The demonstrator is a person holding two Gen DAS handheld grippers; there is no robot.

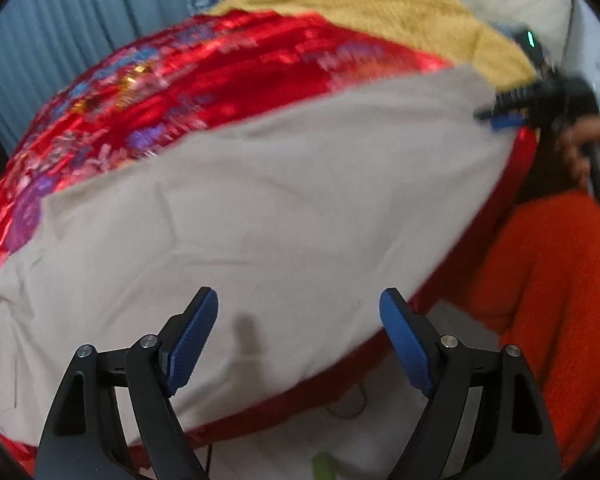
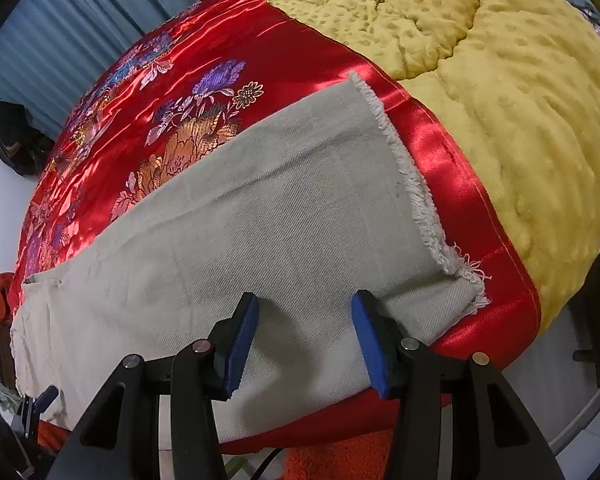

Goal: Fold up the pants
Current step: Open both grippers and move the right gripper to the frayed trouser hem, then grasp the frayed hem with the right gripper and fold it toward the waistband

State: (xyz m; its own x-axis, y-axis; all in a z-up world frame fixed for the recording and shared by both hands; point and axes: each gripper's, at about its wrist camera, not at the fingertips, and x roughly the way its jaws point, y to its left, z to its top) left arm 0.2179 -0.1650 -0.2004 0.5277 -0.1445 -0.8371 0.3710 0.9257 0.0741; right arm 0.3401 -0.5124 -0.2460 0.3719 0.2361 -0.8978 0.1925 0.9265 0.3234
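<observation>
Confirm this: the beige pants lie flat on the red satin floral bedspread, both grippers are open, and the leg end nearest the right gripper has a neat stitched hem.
One detail is wrong. In the right wrist view, the leg end of the beige pants is raw and frayed, not neatly hemmed. The rest holds: the pants lie flat on the red satin floral bedspread, and the left gripper and right gripper are both open.

no readable text, no labels, brands or nos. in either view, embroidered bedspread shows floral pattern only
</observation>
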